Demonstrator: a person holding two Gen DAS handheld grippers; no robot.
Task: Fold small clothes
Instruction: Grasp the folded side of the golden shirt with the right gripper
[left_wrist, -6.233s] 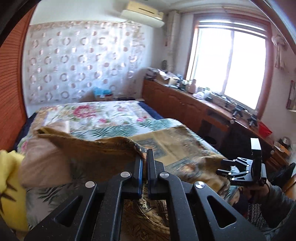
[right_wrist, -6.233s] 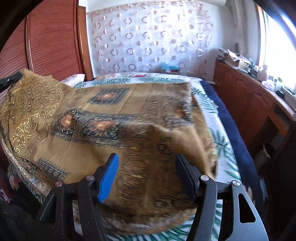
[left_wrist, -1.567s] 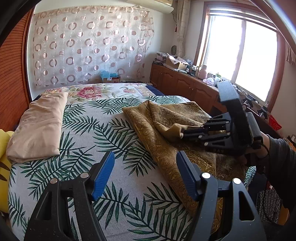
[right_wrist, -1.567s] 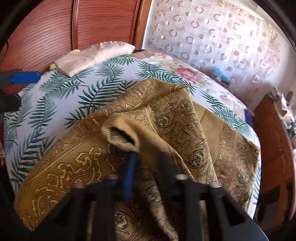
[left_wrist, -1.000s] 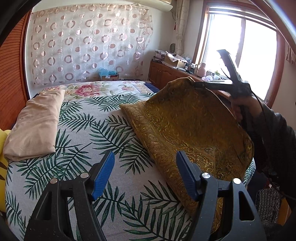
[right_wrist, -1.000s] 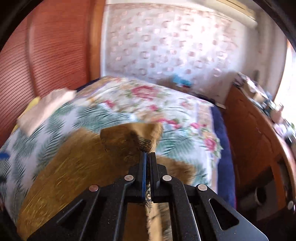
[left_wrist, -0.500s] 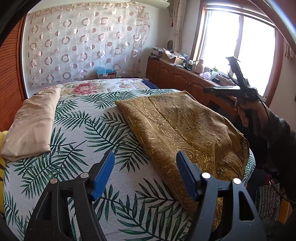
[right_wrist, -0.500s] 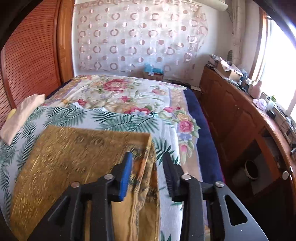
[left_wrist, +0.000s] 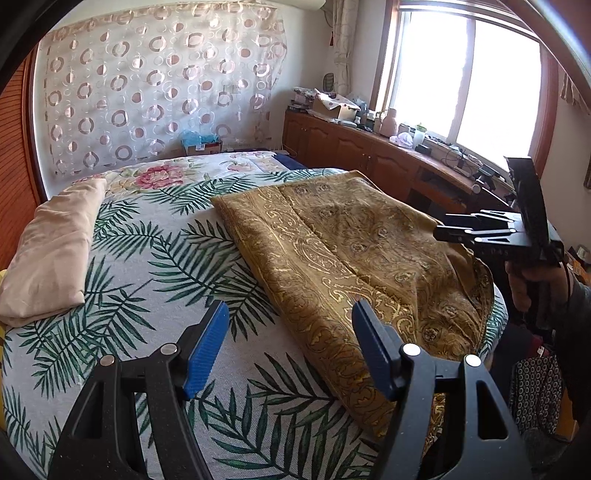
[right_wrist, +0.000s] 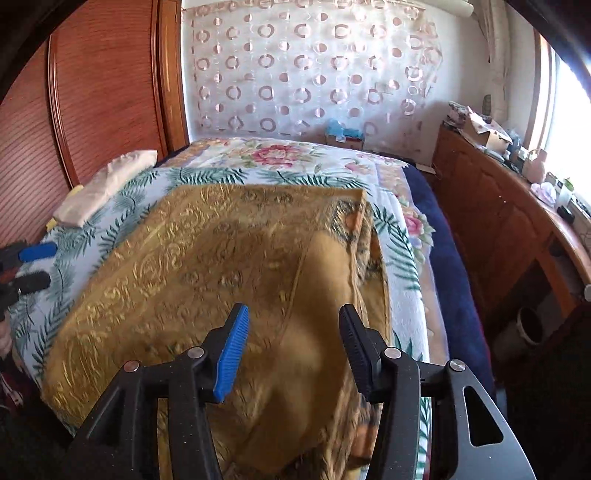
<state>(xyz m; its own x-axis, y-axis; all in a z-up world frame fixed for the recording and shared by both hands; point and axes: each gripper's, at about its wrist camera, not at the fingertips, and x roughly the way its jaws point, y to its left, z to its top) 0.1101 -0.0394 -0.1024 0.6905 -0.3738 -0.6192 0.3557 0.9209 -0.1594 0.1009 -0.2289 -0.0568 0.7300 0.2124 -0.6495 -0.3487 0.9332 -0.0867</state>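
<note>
Gold brocade, patterned with paisley scrolls, lies folded over on the near right part of a bed (left_wrist: 155, 266) spread with a palm-leaf sheet; this golden cloth (left_wrist: 354, 251) has one long edge running diagonally across the mattress and its near end hanging over the bed's edge. The left gripper (left_wrist: 288, 343) hangs low over the sheet, pointing downward toward the bed, its blue-padded fingers (left_wrist: 207, 343) standing well apart with nothing between them; the right finger sits above the cloth's edge without touching it. The right gripper (right_wrist: 291, 343) is held above the near part of the cloth, also tilted downward. Its fingers have just been opening and now stand about half spread, the fabric below them but not pinched. In the left wrist view the right gripper shows from the side at the right edge of the bed, gripped from beneath by a hand (left_wrist: 532, 284) in a dark sleeve (left_wrist: 576, 332), with the tool held roughly level over the cloth's far corner. A beige pillow (left_wrist: 55, 251) rests along the left side of the bed. A wooden cabinet (left_wrist: 369, 155) runs beneath the bright window (left_wrist: 461, 70).
</note>
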